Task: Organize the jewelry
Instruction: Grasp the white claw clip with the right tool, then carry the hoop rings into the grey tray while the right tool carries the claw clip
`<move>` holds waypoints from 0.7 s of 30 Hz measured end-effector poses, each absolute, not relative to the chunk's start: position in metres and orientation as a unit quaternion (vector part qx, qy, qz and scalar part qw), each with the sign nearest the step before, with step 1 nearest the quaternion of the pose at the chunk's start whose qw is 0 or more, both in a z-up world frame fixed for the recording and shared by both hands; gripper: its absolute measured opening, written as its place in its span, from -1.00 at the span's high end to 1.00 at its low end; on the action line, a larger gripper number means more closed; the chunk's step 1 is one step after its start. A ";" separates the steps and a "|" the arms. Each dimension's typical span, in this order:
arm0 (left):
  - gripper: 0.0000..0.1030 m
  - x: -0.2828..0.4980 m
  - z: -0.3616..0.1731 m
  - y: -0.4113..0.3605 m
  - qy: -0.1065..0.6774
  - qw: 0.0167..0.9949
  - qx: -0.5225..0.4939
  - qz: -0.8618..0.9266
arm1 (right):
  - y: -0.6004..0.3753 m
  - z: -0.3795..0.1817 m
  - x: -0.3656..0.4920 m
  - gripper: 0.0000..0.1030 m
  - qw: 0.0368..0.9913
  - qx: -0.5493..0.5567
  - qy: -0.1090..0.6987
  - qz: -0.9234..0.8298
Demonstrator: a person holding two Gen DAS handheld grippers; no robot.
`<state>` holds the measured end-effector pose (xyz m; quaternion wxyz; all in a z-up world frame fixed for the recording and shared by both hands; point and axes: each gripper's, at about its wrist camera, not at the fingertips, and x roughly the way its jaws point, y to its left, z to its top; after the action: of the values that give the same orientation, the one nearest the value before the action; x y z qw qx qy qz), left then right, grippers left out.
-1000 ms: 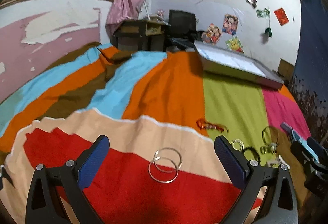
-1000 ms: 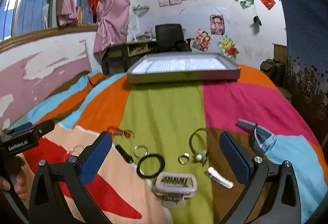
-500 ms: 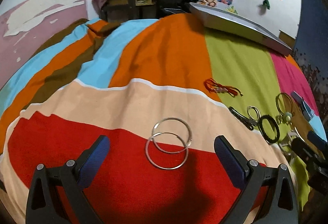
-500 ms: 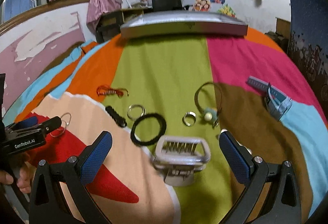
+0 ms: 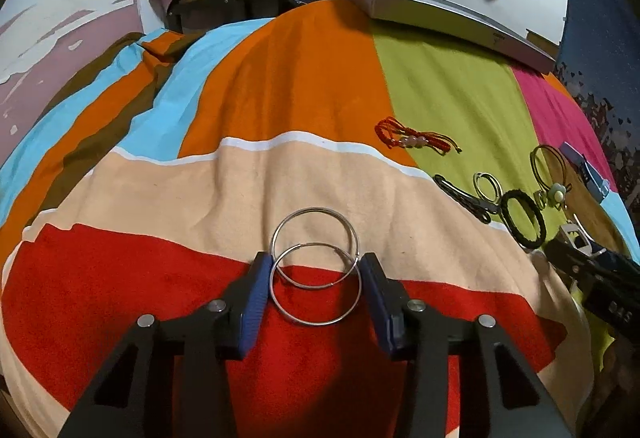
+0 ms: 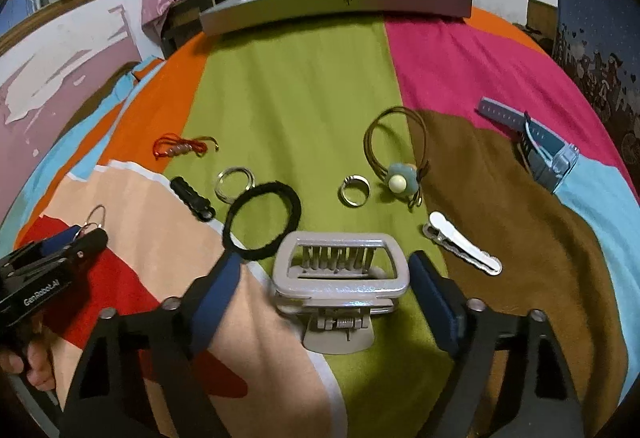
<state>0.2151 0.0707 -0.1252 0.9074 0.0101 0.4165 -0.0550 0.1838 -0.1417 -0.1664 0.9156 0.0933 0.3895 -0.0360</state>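
Two silver hoop bangles (image 5: 315,270) lie overlapped on the striped bedspread. My left gripper (image 5: 316,280) has closed in around the nearer hoop, its blue pads touching the hoop's sides. It also shows in the right wrist view (image 6: 76,238) at the left. My right gripper (image 6: 324,274) is open, its fingers either side of a beige claw hair clip (image 6: 340,290), with a gap on each side.
Between the grippers lie a black hair tie (image 6: 262,215), black clip (image 6: 193,198), silver rings (image 6: 235,183) (image 6: 355,190), red cord bracelet (image 6: 182,146), flower hair band (image 6: 400,161), silver hair clip (image 6: 462,246) and blue watch (image 6: 536,145). A grey box (image 6: 336,3) sits at the far edge.
Both grippers came down and forward to the bedspread. The left one narrowed from wide open to the hoop's width. The right one narrowed around the claw clip.
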 end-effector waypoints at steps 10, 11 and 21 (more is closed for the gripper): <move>0.17 0.201 -0.115 0.053 0.417 0.902 -0.002 -0.115 | -0.145 -0.172 0.185 -0.13 0.907 0.127 0.400 -0.028; 0.17 0.200 -0.113 0.052 0.415 0.902 -0.004 -0.119 | -0.144 -0.170 0.184 -0.13 0.908 0.127 0.399 -0.025; 0.17 0.201 -0.077 0.054 0.386 0.911 -0.064 -0.128 | -0.142 -0.132 0.171 -0.13 0.927 0.134 0.350 0.022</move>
<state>0.2008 0.0544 -0.0772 0.9113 -0.0640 0.3862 -0.1279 0.1706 -0.1424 -0.1321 0.9270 0.1338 0.3498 0.0219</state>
